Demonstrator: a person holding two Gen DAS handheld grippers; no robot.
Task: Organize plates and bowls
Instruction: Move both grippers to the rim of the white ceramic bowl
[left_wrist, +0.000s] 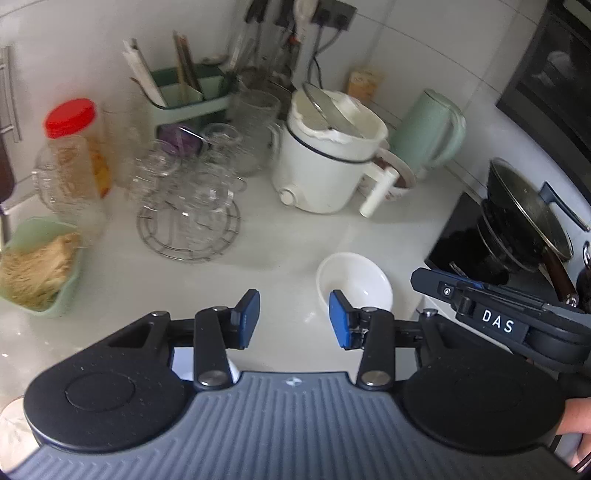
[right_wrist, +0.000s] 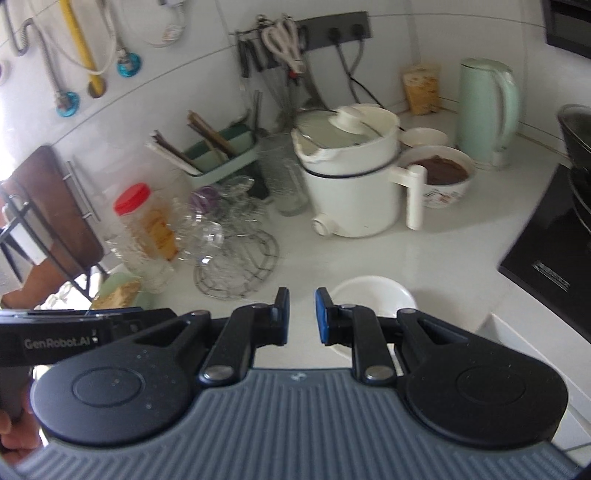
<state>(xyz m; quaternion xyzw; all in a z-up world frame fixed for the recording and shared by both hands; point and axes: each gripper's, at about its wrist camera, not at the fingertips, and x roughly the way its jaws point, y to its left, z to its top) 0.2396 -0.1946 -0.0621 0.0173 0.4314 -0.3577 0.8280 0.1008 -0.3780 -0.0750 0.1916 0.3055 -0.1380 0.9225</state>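
Note:
A small empty white bowl (left_wrist: 354, 282) sits on the white counter, just ahead and right of my left gripper (left_wrist: 294, 319), which is open and empty above the counter. The same bowl shows in the right wrist view (right_wrist: 373, 295), partly hidden behind the right finger of my right gripper (right_wrist: 301, 315), which is open with a narrow gap and empty. A patterned bowl with brown food (right_wrist: 437, 177) and a small white bowl (right_wrist: 424, 137) stand behind the white cooker (right_wrist: 354, 184). The right gripper's body (left_wrist: 495, 321) shows in the left wrist view.
A wire rack of glass cups (left_wrist: 188, 206), a red-lidded jar (left_wrist: 74, 147), a green dish of noodles (left_wrist: 37, 269), a green utensil holder (left_wrist: 184, 96), a mint kettle (left_wrist: 432, 129) and a black hob with a wok (left_wrist: 524, 210) crowd the counter.

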